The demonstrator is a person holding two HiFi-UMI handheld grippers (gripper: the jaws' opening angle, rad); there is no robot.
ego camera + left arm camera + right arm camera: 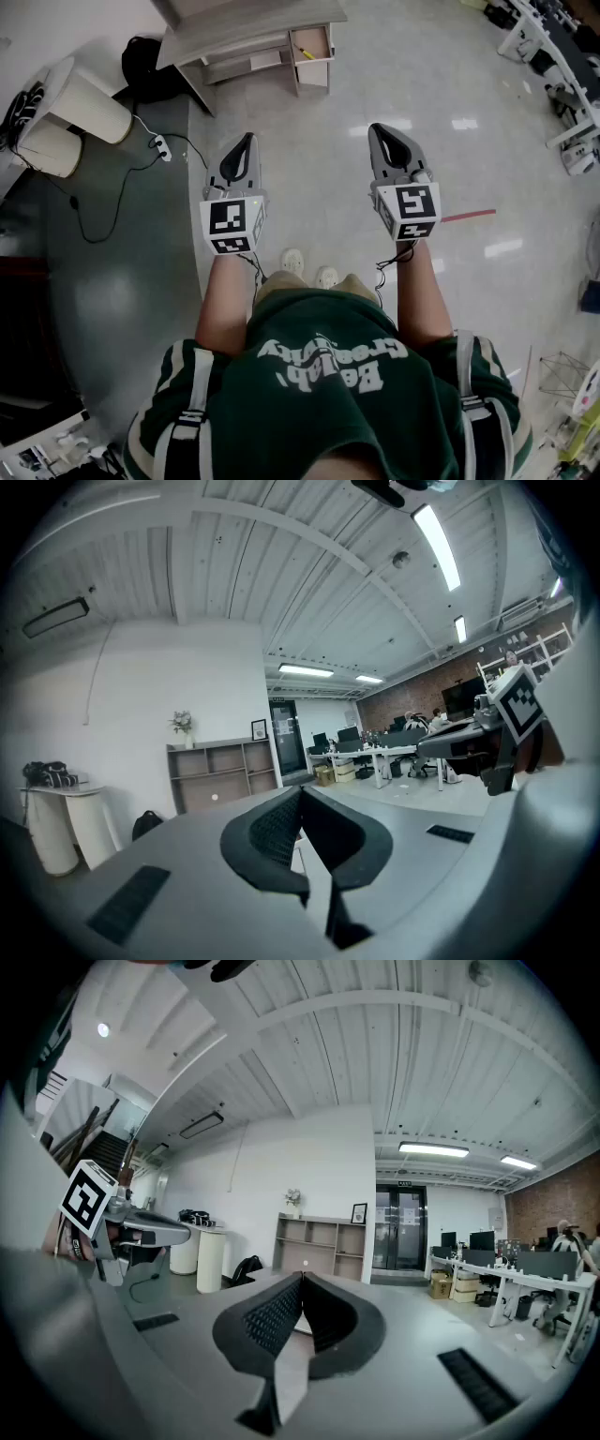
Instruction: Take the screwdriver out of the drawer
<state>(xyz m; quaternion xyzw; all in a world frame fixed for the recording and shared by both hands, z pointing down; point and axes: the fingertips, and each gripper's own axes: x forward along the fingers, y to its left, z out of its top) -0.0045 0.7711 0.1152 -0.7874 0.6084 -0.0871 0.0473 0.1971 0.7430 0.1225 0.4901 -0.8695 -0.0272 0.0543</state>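
Observation:
A small wooden drawer [312,44] stands pulled open from a grey shelf unit [246,28] at the far end of the floor, and a yellow screwdriver [304,52] lies inside it. I hold both grippers level in front of my body, well short of the drawer. My left gripper [246,141] is shut with nothing between its pads [281,832]. Beside it, my right gripper [380,129] is also shut and empty, its pads [277,1316] meeting at the tips. In both gripper views the shelf unit [319,1246] shows far ahead against the white wall.
A black backpack [145,66] leans left of the shelf unit. White cylindrical stands [84,108] and a cable with a power strip [161,147] lie at the left. Desks [562,56] line the right side, and red tape [469,216] marks the floor.

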